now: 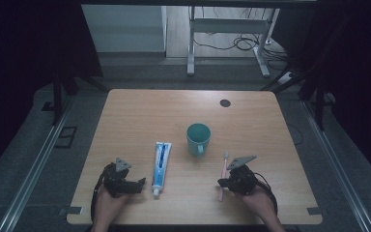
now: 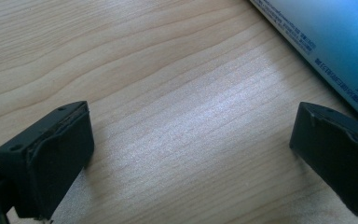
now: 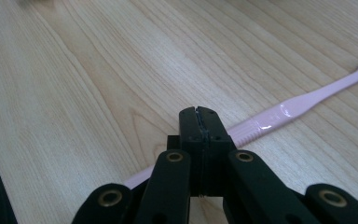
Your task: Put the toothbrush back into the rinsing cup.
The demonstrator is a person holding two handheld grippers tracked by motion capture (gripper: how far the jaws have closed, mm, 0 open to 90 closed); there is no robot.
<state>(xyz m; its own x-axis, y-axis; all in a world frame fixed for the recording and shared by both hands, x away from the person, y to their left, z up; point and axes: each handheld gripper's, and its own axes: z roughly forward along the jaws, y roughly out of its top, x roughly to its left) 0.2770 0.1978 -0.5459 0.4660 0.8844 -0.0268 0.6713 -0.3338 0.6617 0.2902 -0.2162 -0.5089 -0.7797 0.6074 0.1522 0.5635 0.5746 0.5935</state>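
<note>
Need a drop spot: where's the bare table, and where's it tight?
Free: the whole far half of the table beyond the mug, and the left side beside the toothpaste tube. Crowded: the near strip, left claw, tube, toothbrush, right claw.

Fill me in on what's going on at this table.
A person holds a hand-held gripper in each hand. The right hand-held gripper is shut, its jaws over a pink toothbrush lying on the table; whether they pinch it is unclear. The left hand-held gripper rests open beside a toothpaste tube. A teal mug stands beyond.
</note>
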